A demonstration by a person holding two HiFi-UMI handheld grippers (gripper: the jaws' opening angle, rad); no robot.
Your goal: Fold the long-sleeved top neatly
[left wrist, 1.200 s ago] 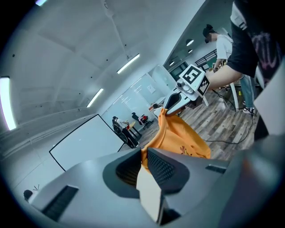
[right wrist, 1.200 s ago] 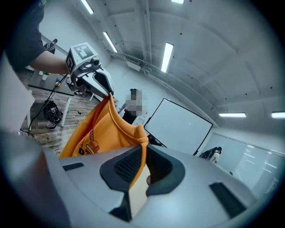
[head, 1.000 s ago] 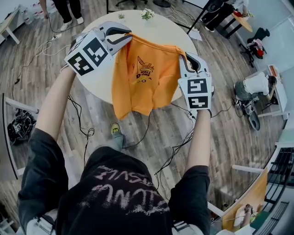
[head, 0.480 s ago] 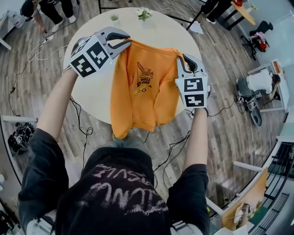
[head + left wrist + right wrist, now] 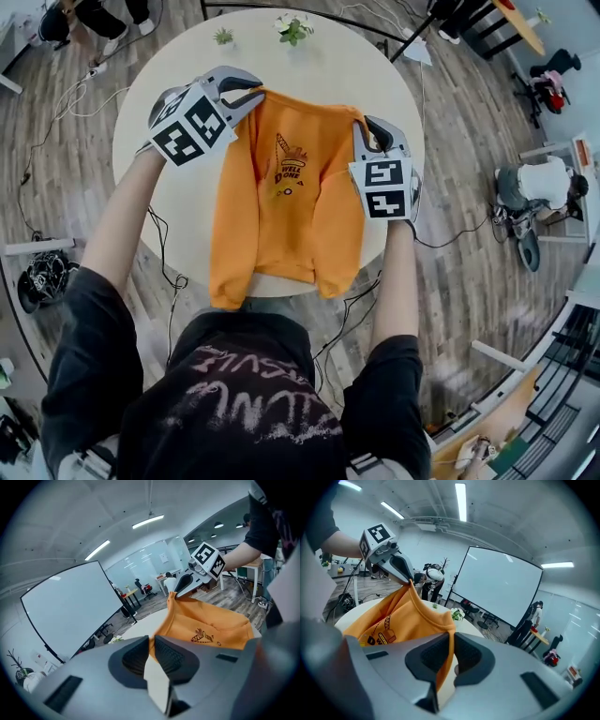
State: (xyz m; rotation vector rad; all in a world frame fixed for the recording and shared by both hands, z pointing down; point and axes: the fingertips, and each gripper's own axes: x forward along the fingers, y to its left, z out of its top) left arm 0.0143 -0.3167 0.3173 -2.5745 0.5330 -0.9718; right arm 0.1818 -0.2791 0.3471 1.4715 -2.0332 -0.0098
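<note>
An orange long-sleeved top (image 5: 286,202) with a dark print on its chest hangs spread between my two grippers over the round white table (image 5: 169,178). My left gripper (image 5: 251,92) is shut on the top's left shoulder edge. My right gripper (image 5: 364,129) is shut on the right shoulder edge. The hem and both sleeve ends droop past the table's near edge. In the left gripper view the orange top (image 5: 206,625) runs from my left gripper (image 5: 151,645) to the right gripper's tip. In the right gripper view the orange top (image 5: 401,616) is pinched in my right gripper (image 5: 451,651).
Two small potted plants (image 5: 293,28) stand at the table's far side. Cables (image 5: 169,272) trail over the wooden floor around the table. A person (image 5: 539,183) sits on the floor at the right, others stand at the far left. A large whiteboard (image 5: 501,592) stands beyond the table.
Both grippers have carried the top forward and down, so it now hangs over the table rather than over the floor in front of it. Both grips are unchanged.
</note>
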